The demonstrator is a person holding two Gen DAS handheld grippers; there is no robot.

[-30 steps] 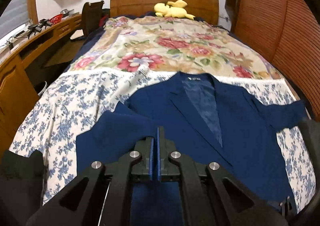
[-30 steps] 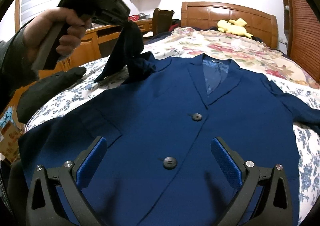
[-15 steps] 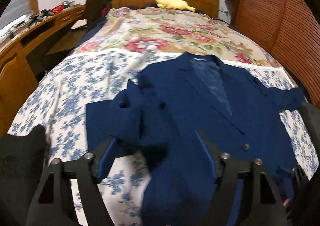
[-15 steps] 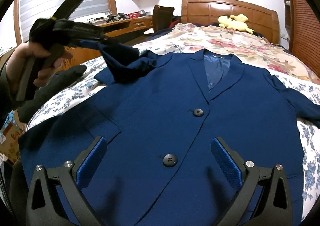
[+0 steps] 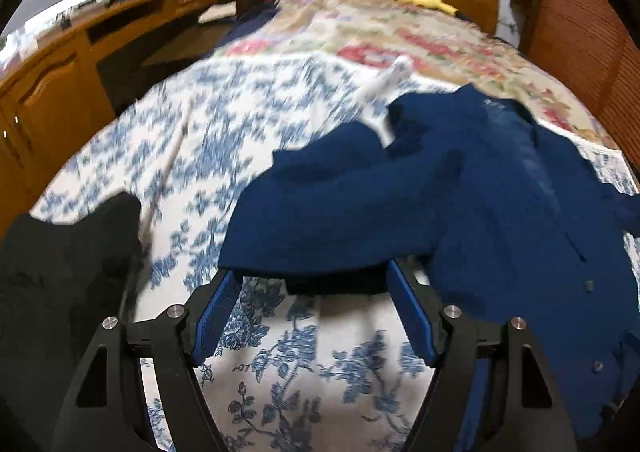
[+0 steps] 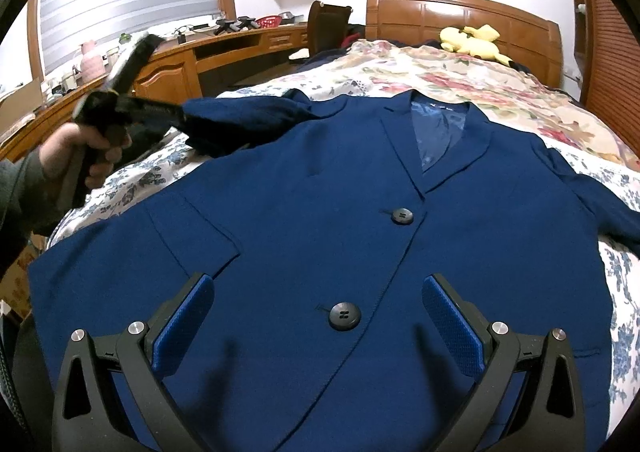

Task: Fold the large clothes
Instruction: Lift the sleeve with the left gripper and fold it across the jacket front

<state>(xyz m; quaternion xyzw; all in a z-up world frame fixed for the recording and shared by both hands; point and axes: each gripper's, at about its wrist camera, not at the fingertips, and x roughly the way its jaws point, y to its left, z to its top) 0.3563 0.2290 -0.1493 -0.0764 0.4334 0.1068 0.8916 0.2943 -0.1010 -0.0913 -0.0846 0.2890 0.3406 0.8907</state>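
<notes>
Left wrist: left gripper point(image 5: 312, 312) spread wide, empty, just short of jacket point(image 5: 500, 211) sleeve point(image 5: 320, 219) on bed point(image 5: 200, 139); bunched sleeve likely to fold crooked. Right wrist: right gripper point(image 6: 316, 326) open over buttons point(image 6: 345, 316), hem smooth; left hand point(image 6: 86, 155) seen only here.

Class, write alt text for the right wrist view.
A navy blazer lies face up and buttoned on a floral bedspread, with the right tool open above its hem. At left, a hand holds another tool beside one sleeve.
</notes>
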